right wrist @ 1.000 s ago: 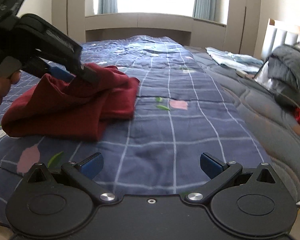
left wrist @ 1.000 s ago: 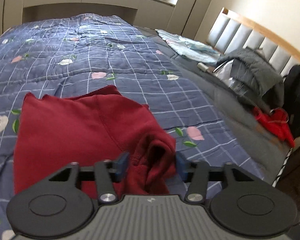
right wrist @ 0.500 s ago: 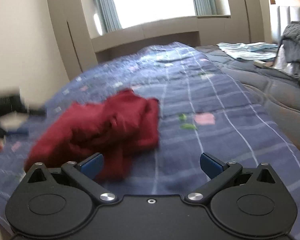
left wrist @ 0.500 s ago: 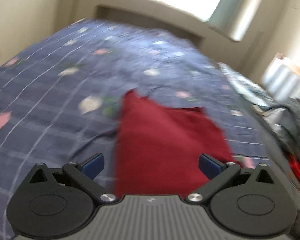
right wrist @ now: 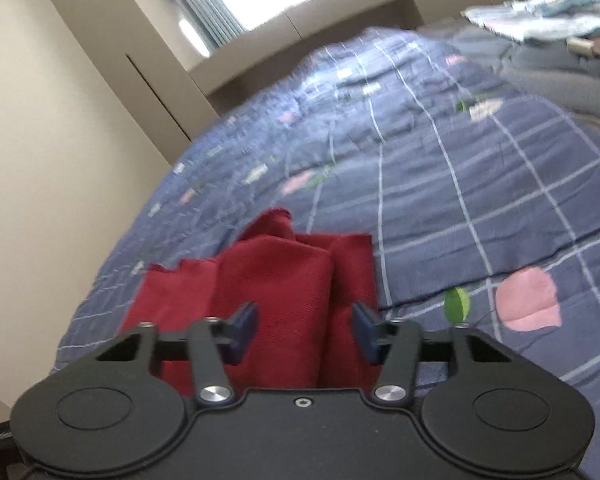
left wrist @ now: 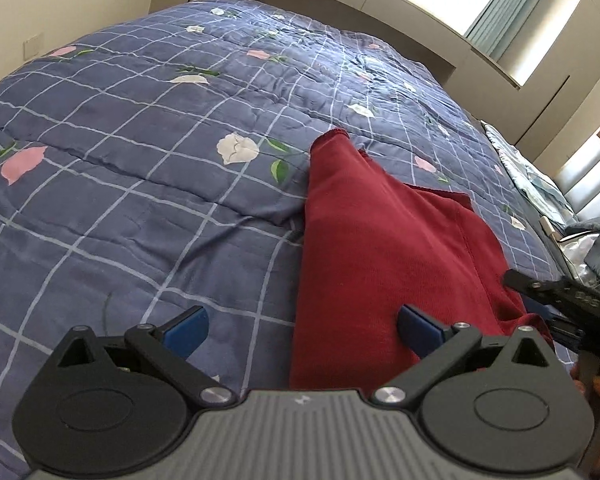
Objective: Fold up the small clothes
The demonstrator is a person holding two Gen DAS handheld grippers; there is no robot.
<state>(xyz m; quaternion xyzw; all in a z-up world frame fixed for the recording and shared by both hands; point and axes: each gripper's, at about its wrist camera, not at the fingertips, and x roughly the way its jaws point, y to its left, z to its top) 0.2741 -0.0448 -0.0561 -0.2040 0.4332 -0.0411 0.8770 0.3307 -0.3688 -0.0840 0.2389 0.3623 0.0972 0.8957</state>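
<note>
The red garment (left wrist: 380, 248) now lies on the bed (left wrist: 140, 152) as a long folded strip, near the edge closest to the person, no longer bunched and lifted as it was a second ago. The left tool (left wrist: 300, 328) has let go of it: then it had a wad of the cloth pinched between its pads; now it stands as wide as it goes, with nothing gripped. It has swung round to the strip's near end, one fingertip over bare quilt, the other over the red cloth.

The right tool (right wrist: 304, 326), which a moment ago hung wide open over bare quilt, has come across to the garment's near edge, and its jaws are closing. A thick fold of red cloth sits between the pads, though they do not look to be pressing on it yet. From the left camera this tool shows at the strip's right side.

I'd judge one fold is down and the next is starting: the right tool taking the end while the left lines up beside it.
</note>
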